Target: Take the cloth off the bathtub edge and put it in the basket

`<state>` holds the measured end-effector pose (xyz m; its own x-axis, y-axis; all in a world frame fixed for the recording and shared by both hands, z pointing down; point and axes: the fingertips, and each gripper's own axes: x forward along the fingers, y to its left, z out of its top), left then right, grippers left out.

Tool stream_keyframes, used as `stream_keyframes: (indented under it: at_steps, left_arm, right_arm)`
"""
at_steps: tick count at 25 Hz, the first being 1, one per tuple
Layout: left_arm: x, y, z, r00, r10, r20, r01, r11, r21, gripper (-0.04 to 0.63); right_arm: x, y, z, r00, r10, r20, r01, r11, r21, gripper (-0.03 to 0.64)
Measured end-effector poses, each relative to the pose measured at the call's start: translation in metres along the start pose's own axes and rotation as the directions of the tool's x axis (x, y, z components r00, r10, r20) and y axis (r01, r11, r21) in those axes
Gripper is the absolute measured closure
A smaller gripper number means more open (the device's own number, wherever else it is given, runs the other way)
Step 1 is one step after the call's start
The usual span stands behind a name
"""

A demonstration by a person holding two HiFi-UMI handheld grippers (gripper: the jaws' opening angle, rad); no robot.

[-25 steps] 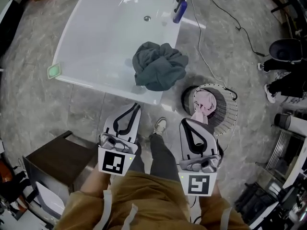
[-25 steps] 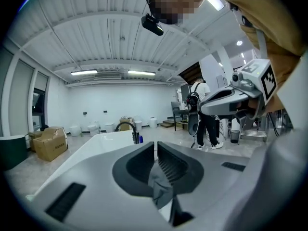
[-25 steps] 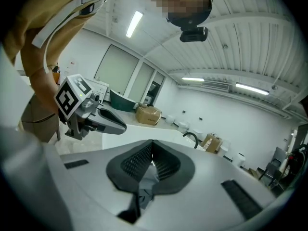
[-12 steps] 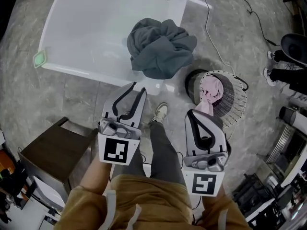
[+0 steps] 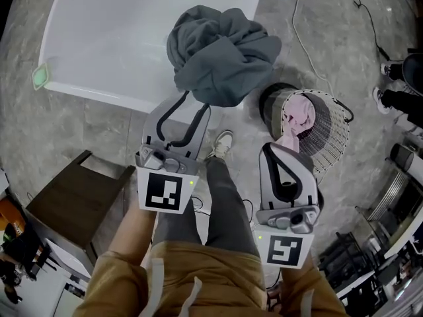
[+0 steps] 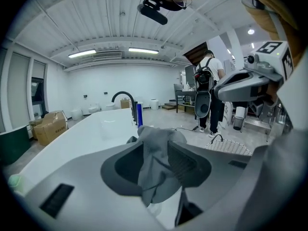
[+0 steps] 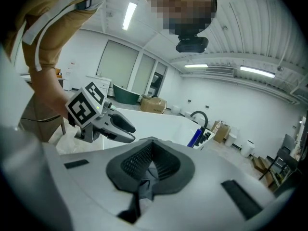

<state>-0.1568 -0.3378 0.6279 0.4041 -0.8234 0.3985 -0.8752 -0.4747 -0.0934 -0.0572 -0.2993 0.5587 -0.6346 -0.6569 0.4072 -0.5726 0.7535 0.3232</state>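
On the rim: crumpled dark grey cloth (image 5: 221,58), heaped on white bathtub (image 5: 132,32) edge.
Left hand-held gripper (image 5: 195,102): jaws apart, just been opening; cloth seemingly between them, unpinched.
Right hand-held gripper (image 5: 284,148): closed, empty.
White wire basket (image 5: 336,134): floor (image 5: 99,124), beside bathtub.

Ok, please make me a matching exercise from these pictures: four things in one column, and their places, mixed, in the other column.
Things:
1 grey cloth
2 pink cloth
3 green pad
4 dark side table

Places:
a in the basket
b on the floor, bottom left in the head view
c heaped on the bathtub rim, near the basket
d on the bathtub rim, far left in the head view

Pairs: 1-c, 2-a, 3-d, 4-b.
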Motion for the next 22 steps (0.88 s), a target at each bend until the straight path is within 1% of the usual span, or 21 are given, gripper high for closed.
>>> stream_keyframes:
  at_steps: [4,11,14,18,22]
  left_arm:
    - [0.021,0.004,-0.010,0.999,0.011,-0.033,-0.012,1.000,-0.004,0.425]
    - [0.050,0.009,-0.018,0.998,0.033,-0.058,-0.032,0.999,0.014,0.331]
    - [0.060,0.007,-0.028,0.996,0.033,-0.078,-0.031,0.999,0.021,0.274]
    - [0.076,-0.001,-0.040,0.997,-0.006,-0.078,0.004,1.000,-0.026,0.202]
    - [0.094,-0.002,-0.051,0.997,-0.035,-0.075,0.027,0.994,-0.104,0.076]
  right_arm:
    - [0.008,-0.006,-0.012,1.000,0.008,-0.006,-0.008,1.000,0.015,0.612]
    - [0.016,-0.010,-0.031,0.999,0.035,-0.020,-0.034,0.998,0.044,0.612]
    - [0.020,-0.013,-0.035,0.999,0.041,-0.020,-0.040,0.998,0.049,0.612]
    - [0.023,-0.015,-0.044,0.999,0.044,-0.026,-0.042,0.997,0.058,0.612]
    - [0.025,-0.012,-0.054,0.998,0.057,-0.041,-0.054,0.996,0.070,0.612]
